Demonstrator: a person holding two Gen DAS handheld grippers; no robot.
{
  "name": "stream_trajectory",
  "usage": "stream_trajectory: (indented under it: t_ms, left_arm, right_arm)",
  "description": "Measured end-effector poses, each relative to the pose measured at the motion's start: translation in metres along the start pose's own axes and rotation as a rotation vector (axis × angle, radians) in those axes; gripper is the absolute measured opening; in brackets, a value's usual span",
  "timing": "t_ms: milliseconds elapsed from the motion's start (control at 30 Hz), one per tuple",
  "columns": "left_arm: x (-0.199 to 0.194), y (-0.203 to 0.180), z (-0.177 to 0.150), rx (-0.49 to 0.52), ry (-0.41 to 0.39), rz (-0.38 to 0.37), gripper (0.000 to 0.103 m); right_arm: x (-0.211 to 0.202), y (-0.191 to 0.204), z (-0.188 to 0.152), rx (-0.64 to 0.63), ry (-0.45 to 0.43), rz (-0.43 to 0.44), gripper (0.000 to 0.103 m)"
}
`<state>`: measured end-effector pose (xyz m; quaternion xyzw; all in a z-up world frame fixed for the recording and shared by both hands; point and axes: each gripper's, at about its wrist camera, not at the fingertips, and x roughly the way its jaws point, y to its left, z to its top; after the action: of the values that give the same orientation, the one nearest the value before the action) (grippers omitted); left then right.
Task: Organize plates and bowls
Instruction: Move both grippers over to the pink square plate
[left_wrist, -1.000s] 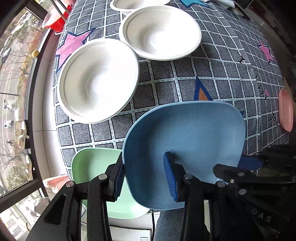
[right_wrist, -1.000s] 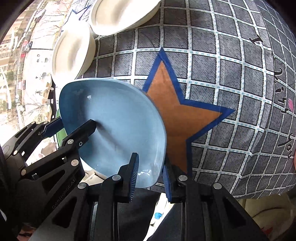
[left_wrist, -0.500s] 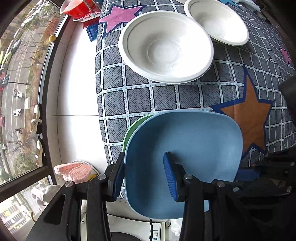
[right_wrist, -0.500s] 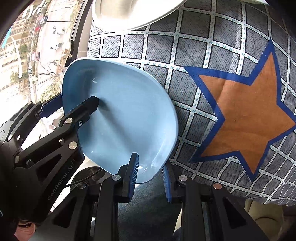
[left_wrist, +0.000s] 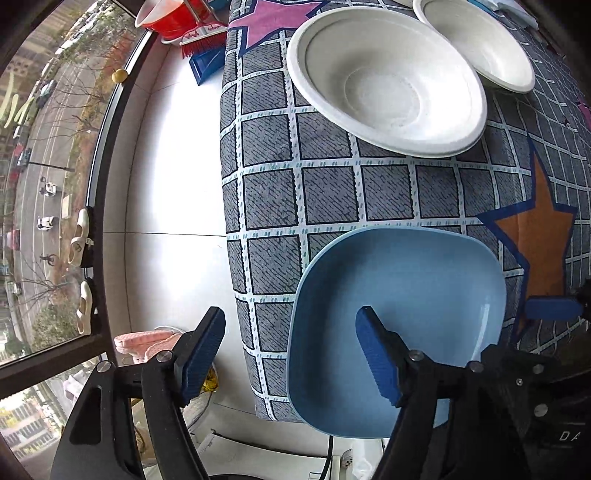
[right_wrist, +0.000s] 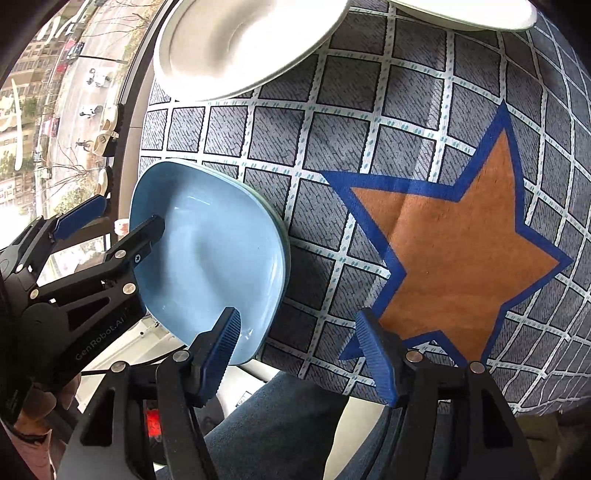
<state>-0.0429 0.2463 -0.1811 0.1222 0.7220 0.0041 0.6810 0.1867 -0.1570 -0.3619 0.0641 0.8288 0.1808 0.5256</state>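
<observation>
- The blue plate (left_wrist: 399, 295) is seen at the table's (left_wrist: 332, 192) near corner, stacked on a green one.
- The left gripper (left_wrist: 288, 354) has just been opened; nothing is held.
- The right gripper (right_wrist: 301, 354), likewise just opened, is empty.

Two white bowls (left_wrist: 386, 79), one blue plate (left_wrist: 399, 310), one green rim (right_wrist: 281, 230).

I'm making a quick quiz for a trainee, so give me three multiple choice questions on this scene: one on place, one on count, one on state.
1. Where does the blue plate sit?
A. at the cloth's near corner
B. inside a white bowl
C. on the floor

2. How many white bowls show in the left wrist view?
A. one
B. two
C. four

3. How is the left gripper?
A. shut on the plate
B. open
C. out of view

Answers: 1 A, it overhangs the cloth edge. 2 B, a near bowl and a far bowl. 3 B, its pads stand clear of the rim.
</observation>
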Motion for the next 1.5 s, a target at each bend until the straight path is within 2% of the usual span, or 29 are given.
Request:
stream_trajectory:
  t_ms: [133,200,233,300,333,533,633,700,733,767,800,833,867,967,1067,1267,1500]
  left_arm:
    - [0.013,-0.005,-0.001,-0.003,0.034,-0.036,0.076]
    - [0.015,-0.008,0.000,-0.001,0.033,-0.076,0.077]
    - [0.016,-0.011,0.001,0.000,0.039,-0.090,0.076]
    - [0.015,-0.017,0.002,-0.008,0.034,-0.124,0.076]
    - [0.015,-0.019,0.004,-0.016,0.033,-0.133,0.073]
    - [0.009,-0.024,0.022,-0.081,0.029,-0.175,0.072]
    - [0.002,-0.032,0.029,-0.060,0.024,-0.138,0.074]
    - [-0.005,-0.036,0.029,-0.048,0.019,-0.107,0.077]
    - [-0.009,-0.037,0.028,-0.047,0.013,-0.099,0.079]
    - [-0.014,-0.036,0.026,-0.047,0.007,-0.083,0.079]
    - [-0.019,-0.036,0.025,-0.048,0.003,-0.080,0.080]
    - [-0.025,-0.035,0.023,-0.054,-0.002,-0.085,0.080]
    - [-0.031,-0.033,0.021,-0.061,-0.007,-0.091,0.081]
    - [-0.047,-0.037,0.020,-0.058,-0.021,-0.113,0.081]
    - [-0.062,-0.052,0.027,-0.016,-0.046,-0.144,0.081]
    - [-0.093,-0.136,0.065,0.179,-0.095,-0.193,0.082]
    - [-0.107,-0.250,0.099,0.427,-0.122,-0.229,0.082]
  right_arm:
    - [0.026,0.013,0.004,-0.015,0.022,-0.007,0.064]
    - [0.031,0.015,0.004,-0.009,0.019,0.007,0.035]
    - [0.036,0.021,0.008,-0.006,0.015,0.017,0.035]
    - [0.029,0.016,0.004,-0.015,0.001,0.034,0.018]
    - [0.028,0.020,0.008,-0.020,-0.007,0.045,0.016]
    - [0.017,0.024,0.033,0.002,-0.049,0.014,0.015]
    - [0.014,0.025,0.043,0.007,-0.067,0.012,0.015]
    - [0.014,0.026,0.046,0.005,-0.072,-0.006,0.018]
    - [0.013,0.026,0.047,0.001,-0.076,-0.013,0.023]
    - [0.011,0.025,0.045,-0.006,-0.084,-0.021,0.045]
    - [0.007,0.025,0.044,-0.010,-0.103,-0.044,0.071]
    - [0.003,0.022,0.039,-0.018,-0.133,-0.055,0.080]
    - [-0.002,0.021,0.036,-0.025,-0.164,-0.055,0.084]
    - [-0.010,0.007,0.023,-0.006,-0.187,-0.073,0.084]
    - [-0.011,-0.017,0.013,0.081,-0.201,-0.084,0.084]
    - [-0.021,-0.082,-0.015,0.343,-0.251,-0.064,0.084]
    - [-0.032,-0.163,-0.065,0.618,-0.312,-0.090,0.084]
